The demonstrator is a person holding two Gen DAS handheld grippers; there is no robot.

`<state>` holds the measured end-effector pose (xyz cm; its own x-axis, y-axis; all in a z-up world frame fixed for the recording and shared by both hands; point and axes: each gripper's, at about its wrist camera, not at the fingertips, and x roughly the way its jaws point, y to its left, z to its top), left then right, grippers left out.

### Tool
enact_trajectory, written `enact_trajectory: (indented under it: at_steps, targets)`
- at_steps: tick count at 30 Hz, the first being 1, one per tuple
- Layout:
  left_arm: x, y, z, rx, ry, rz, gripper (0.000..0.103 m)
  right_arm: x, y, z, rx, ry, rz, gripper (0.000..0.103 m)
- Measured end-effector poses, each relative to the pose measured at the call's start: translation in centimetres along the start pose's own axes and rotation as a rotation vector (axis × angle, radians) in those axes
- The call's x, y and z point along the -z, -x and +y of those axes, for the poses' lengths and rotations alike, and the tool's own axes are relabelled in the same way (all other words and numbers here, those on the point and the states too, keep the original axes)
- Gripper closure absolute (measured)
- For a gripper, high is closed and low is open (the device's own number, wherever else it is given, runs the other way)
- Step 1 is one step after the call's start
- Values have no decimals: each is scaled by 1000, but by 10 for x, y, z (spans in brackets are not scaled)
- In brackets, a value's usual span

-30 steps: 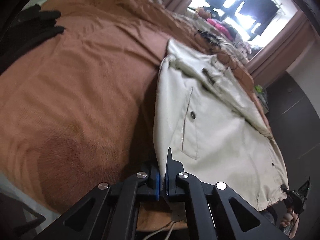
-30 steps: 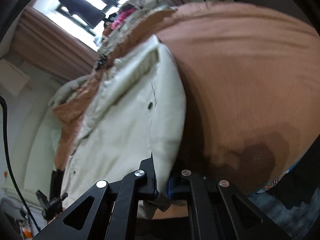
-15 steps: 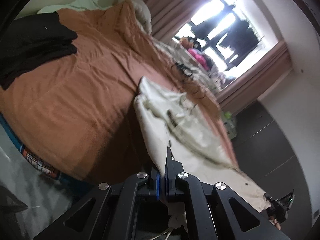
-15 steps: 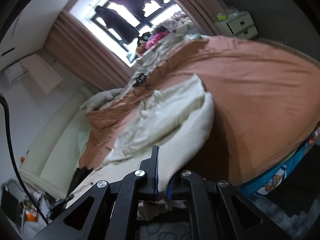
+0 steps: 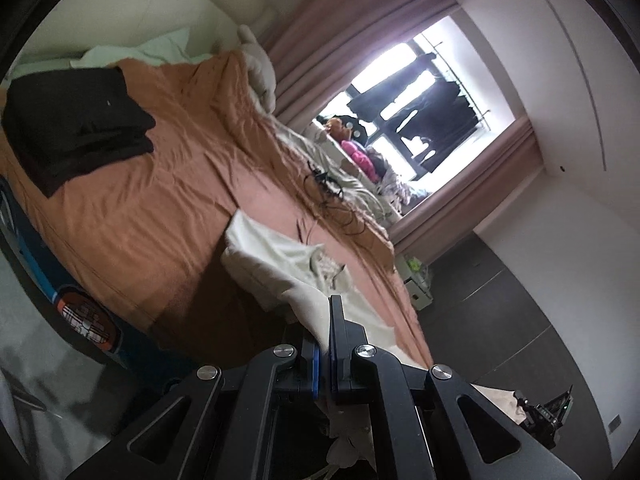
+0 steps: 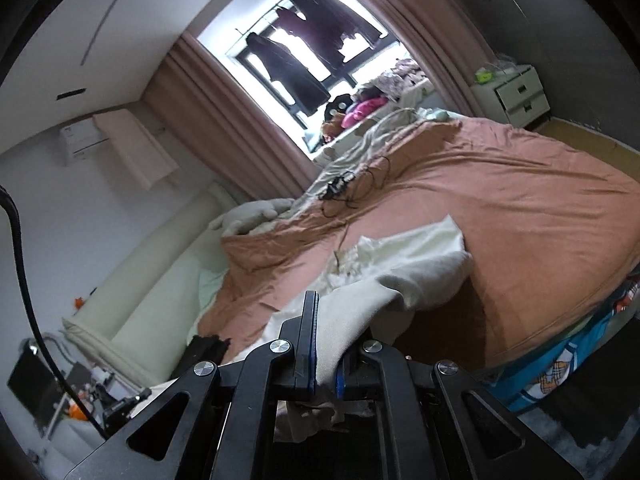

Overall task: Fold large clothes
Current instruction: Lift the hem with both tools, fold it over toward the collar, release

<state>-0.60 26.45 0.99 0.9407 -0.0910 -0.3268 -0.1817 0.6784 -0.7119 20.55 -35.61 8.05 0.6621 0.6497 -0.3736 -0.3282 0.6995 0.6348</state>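
The left gripper (image 5: 324,354) is clamped on one edge of the cream jacket (image 5: 280,268), and the right gripper (image 6: 320,354) is clamped on another part of the same jacket (image 6: 404,264). In both wrist views the cloth passes between closed jaws. The held end hangs in the air between the two grippers; the far end, with the collar, lies bunched on the rust-brown bedspread (image 5: 152,200).

Risks, largest first:
- The far end may drag or roll over itself on the bedspread as the fold is carried across. The cause would be the loose, crumpled cloth that rests there unsupported.
- The fold line may land skewed. The cause would be one gripper travelling further or higher than the other.
- An edge may slip out of a grip. Each grip appears to hold only a narrow margin of cloth.
- The tangled black cable (image 6: 352,190) lies on the bed beyond the jacket, and a folded black garment (image 5: 76,120) lies well apart near the headboard. A long throw could reach the cable.

Changes from one second earlier:
- The jacket then lay spread flat, with its button and pocket showing; it is now lifted and gathered.
- Both cameras then looked down at the bedspread; they now take in the window (image 6: 320,48) and the curtains (image 5: 340,36).
- Both grips are unchanged.
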Motion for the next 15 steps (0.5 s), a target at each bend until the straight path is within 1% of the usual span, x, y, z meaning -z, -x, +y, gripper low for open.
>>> enact_trajectory:
  at_steps: [4,7,11,15]
  targets:
    - [-5,10,-11,22,-19,-14,100,0,12,6,-20,19,-11,96]
    - [-9,8,-19,19,-42,-17,100,-2,11,4,-13,19,-13,96]
    - [-16,-6,-21,13,-49,-7,100,-8,-2,-5,12,6,-11,96]
    - [-34,-32,-24,-12,-60,3,100,-19,-20,-11,27,-9,-11,96]
